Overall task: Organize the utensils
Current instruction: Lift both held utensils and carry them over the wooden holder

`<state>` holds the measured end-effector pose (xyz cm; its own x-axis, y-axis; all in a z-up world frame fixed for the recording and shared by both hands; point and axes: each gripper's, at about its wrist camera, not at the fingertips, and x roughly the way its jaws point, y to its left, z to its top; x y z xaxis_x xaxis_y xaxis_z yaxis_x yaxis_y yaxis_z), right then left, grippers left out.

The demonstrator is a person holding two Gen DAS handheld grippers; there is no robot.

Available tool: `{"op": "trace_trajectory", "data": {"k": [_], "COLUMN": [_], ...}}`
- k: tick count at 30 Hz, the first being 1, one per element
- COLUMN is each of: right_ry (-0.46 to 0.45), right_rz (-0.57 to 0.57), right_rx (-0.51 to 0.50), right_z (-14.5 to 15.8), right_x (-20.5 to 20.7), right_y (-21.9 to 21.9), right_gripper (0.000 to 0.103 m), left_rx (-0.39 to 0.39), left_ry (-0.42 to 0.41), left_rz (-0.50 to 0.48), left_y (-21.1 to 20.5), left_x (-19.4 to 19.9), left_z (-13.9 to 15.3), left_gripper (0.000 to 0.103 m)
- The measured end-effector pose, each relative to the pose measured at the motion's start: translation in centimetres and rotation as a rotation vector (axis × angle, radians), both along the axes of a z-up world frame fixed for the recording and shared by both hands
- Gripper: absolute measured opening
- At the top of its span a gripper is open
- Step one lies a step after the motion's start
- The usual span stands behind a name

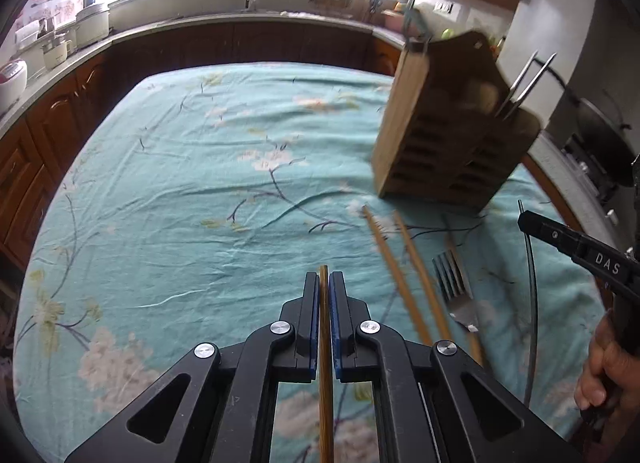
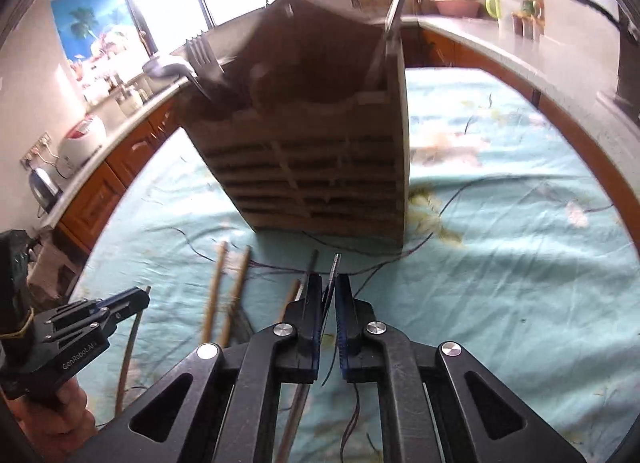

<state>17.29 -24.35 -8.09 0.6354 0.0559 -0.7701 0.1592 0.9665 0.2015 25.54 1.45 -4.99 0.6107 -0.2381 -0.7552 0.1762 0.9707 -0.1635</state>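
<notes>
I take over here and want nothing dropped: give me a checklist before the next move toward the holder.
1. Left claw shut on the wooden chopstick: ok.
2. Right claw shut on the thin metal utensil: ok; what kind, cannot tell.
3. Wooden utensil holder upright on the tablecloth: ok.
4. Free slot for the chopstick: cannot tell, the top is blurred.
5. Loose chopsticks and fork lie clear of both claws: ok.
</notes>
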Motion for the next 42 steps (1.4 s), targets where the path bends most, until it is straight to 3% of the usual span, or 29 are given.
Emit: {"op": "trace_trajectory", "data": {"k": [5,12,28,42], "right_ry": [-0.074,-0.157,-0.292,-0.371], "right_rz": [0.011,0.018,0.037,0.009], "right_rx": [-0.004,-0.014,-0.021,-0.03], "right_z": [3.7,7.2,12.2,14.5], "right_x": [-1.4,-2.6,-6.1,-7.5], "right_y": [0.0,1.1,2.1,1.1], "right_gripper": [0.004,0.004,0.004,0.004], "left_rx": [-0.046,-0.053,-0.08,-0.162], "left_ry": [-0.036,-0.112,-0.24,-0.346], "left_rz": [-0.011,-0.018,-0.018,0.029], "left_y": [1.1,2.0,3.3,4.7], "left_x": [-2.4,-6.4,-13.3,-14.6], "left_z": [2.5,6.3,11.8,13.8], "left_gripper": [0.004,0.004,0.003,0.003]}}
